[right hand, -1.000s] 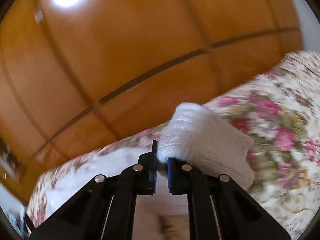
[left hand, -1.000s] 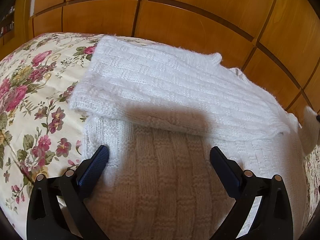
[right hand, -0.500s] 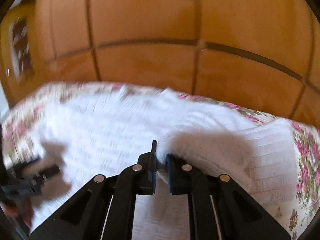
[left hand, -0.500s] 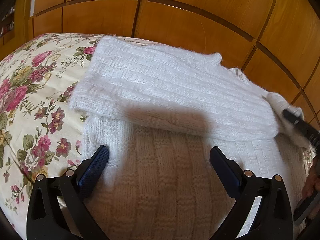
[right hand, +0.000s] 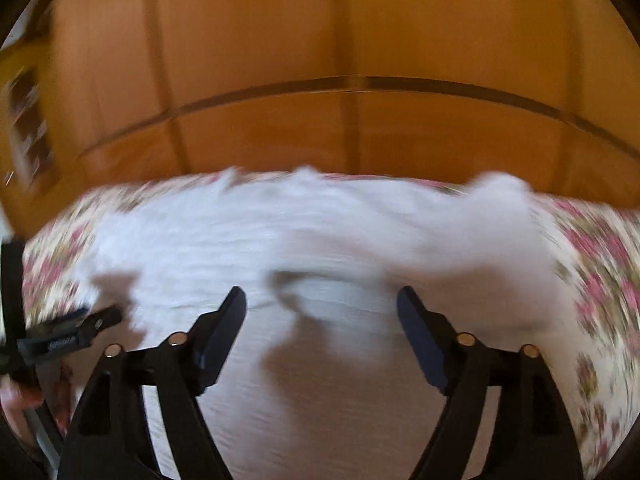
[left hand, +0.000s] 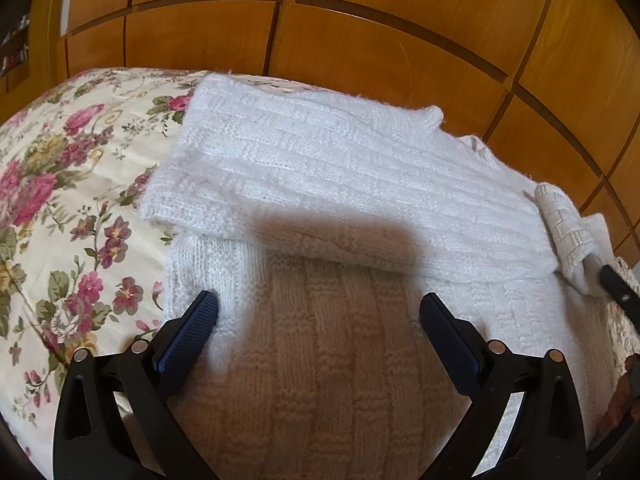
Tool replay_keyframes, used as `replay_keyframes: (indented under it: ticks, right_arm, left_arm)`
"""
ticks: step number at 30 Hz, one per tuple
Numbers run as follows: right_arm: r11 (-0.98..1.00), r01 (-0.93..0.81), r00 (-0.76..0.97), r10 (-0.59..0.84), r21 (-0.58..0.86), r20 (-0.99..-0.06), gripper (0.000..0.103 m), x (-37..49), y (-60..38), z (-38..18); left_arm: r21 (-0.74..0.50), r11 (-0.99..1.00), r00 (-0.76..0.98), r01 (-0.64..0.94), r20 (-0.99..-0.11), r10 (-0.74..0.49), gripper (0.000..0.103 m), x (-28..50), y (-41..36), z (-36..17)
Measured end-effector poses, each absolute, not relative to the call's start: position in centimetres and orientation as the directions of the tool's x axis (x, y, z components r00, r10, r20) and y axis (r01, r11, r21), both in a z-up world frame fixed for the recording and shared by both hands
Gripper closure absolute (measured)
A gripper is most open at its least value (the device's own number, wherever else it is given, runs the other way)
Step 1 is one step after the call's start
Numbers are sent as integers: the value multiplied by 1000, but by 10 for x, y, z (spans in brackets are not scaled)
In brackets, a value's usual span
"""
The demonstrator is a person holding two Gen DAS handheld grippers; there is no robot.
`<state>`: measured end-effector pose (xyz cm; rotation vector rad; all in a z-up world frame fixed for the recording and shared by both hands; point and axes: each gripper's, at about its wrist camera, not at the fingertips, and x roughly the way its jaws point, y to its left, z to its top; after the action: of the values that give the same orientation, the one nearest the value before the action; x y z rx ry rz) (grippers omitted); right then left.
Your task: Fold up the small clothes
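A white knitted sweater (left hand: 340, 208) lies on the flowered bedspread (left hand: 60, 208), one sleeve folded flat across its chest. My left gripper (left hand: 318, 310) hovers open over the sweater's lower body, nothing between its fingers. The second sleeve (left hand: 568, 232) lies bunched at the sweater's right edge, with a fingertip (left hand: 618, 294) of the right gripper beside it. In the blurred right wrist view, my right gripper (right hand: 320, 300) is opening wide over the sweater (right hand: 260, 248); the released sleeve (right hand: 480, 248) lies ahead of the jaws, which hold nothing. The left gripper's finger (right hand: 76, 332) shows at that view's left edge.
An orange wooden panelled wall (left hand: 360, 40) rises right behind the bed. The bedspread (right hand: 600, 280) extends left and right of the sweater. A person's hand (left hand: 624, 392) shows at the lower right edge of the left wrist view.
My right gripper carried the second sleeve inward over the sweater, then its jaws sprang apart and let the sleeve go. The left gripper stayed still and open.
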<state>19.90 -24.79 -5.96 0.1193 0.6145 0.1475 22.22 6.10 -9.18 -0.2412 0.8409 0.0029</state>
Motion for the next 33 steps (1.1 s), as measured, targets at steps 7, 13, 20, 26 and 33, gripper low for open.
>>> replay_keyframes:
  ticks: [7, 13, 20, 26, 33]
  right_arm:
    - [915, 367, 750, -183, 169, -636, 10, 179, -325, -78]
    - [855, 439, 687, -122, 275, -716, 9, 189, -353, -105]
    - [854, 438, 697, -126, 281, -706, 8, 183, -348, -107]
    - [851, 438, 704, -123, 292, -699, 8, 188, -351, -109]
    - [848, 435, 712, -119, 302, -692, 8, 186, -352, -109]
  left_arm:
    - [-146, 989, 709, -26, -700, -85, 4, 213, 26, -50]
    - [28, 968, 736, 250, -655, -171, 4, 220, -69, -20]
    - [209, 872, 699, 443, -690, -189, 33, 254, -164, -51]
    - [264, 858, 729, 440, -663, -170, 33, 273, -192, -54]
    - [33, 927, 729, 374, -628, -272, 96, 289, -153, -29]
